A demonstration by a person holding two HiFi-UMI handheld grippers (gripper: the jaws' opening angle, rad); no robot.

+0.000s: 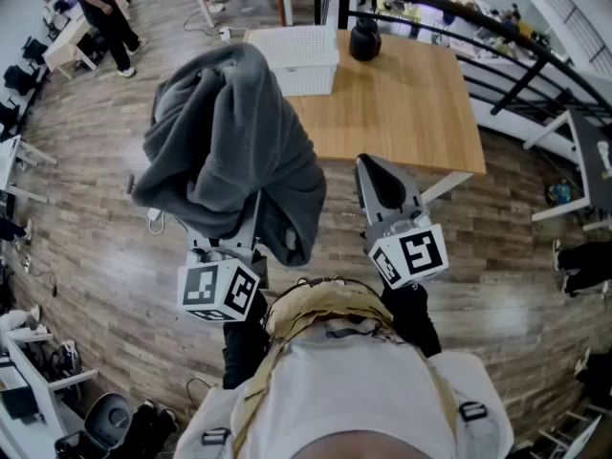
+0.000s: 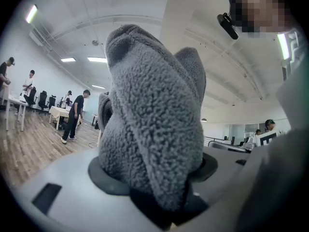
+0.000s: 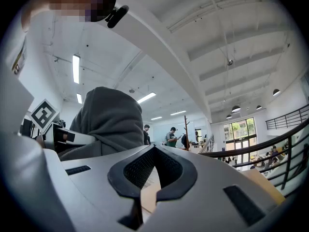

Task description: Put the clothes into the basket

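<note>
A grey fleece garment (image 1: 229,142) hangs in a bunched heap over my left gripper (image 1: 239,229), which is held up in the air and shut on it. Its jaws are hidden under the cloth in the head view. In the left gripper view the fleece (image 2: 154,129) fills the space between the pads of the left gripper (image 2: 154,178). My right gripper (image 1: 375,168) points up beside the garment, shut, with nothing in it; the right gripper view shows the right gripper (image 3: 152,173) bare and the garment (image 3: 106,120) to its left. A white basket (image 1: 296,55) stands on the wooden table (image 1: 402,103) ahead.
A black jug-like object (image 1: 364,38) stands on the table right of the basket. A dark railing (image 1: 497,36) curves behind the table. A person (image 1: 105,12) stands at the far left by other desks. Wood floor lies between me and the table.
</note>
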